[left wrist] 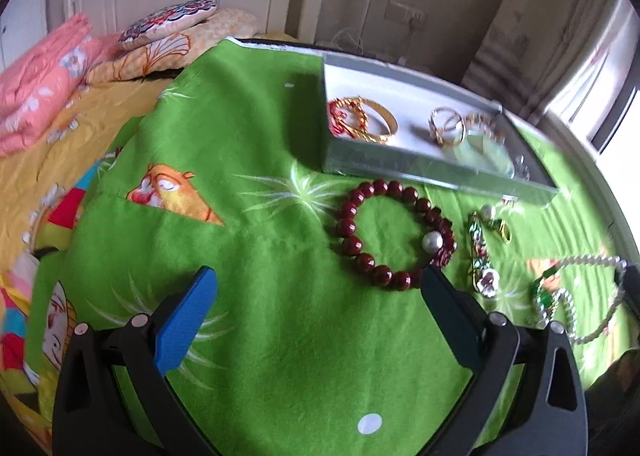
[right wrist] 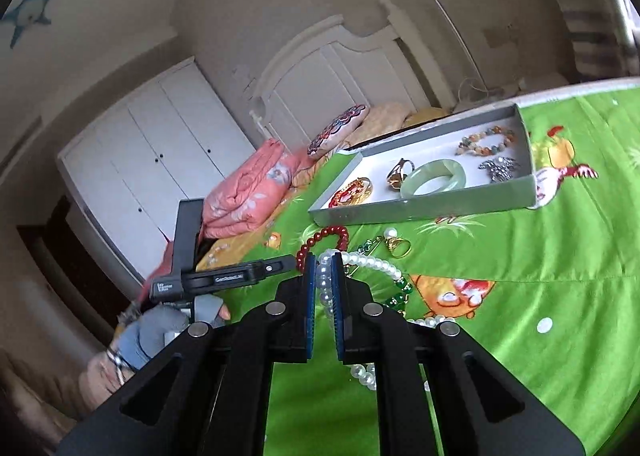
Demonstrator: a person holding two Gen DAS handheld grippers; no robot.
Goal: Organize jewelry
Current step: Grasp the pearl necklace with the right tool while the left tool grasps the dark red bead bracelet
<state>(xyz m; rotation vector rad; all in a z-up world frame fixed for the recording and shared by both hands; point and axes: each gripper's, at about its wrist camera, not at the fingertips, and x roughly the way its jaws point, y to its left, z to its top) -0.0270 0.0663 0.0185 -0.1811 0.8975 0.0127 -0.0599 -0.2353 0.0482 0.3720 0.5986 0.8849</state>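
My left gripper [left wrist: 318, 280] stands open just above the green cloth, its blue pads either side of bare cloth, with the dark red bead bracelet [left wrist: 394, 234] right ahead of the right fingertip. My right gripper [right wrist: 325, 262] is shut on the white pearl necklace [right wrist: 376, 262], whose loop with green stones trails over the cloth. A grey tray [left wrist: 400, 172] holds gold bangles [left wrist: 362, 118], a gold ring [left wrist: 446, 124] and a pale green jade bangle [right wrist: 434, 178]. Loose on the cloth lie an enamel brooch [left wrist: 480, 252] and a pearl gold ring [right wrist: 396, 242].
A multicoloured bead bracelet [right wrist: 486, 140] and a dark brooch [right wrist: 500, 168] sit at the tray's right end. Folded pink bedding [left wrist: 44, 80] and pillows [left wrist: 168, 26] lie beyond the cloth. A gloved hand [right wrist: 168, 326] holds the left gripper's handle.
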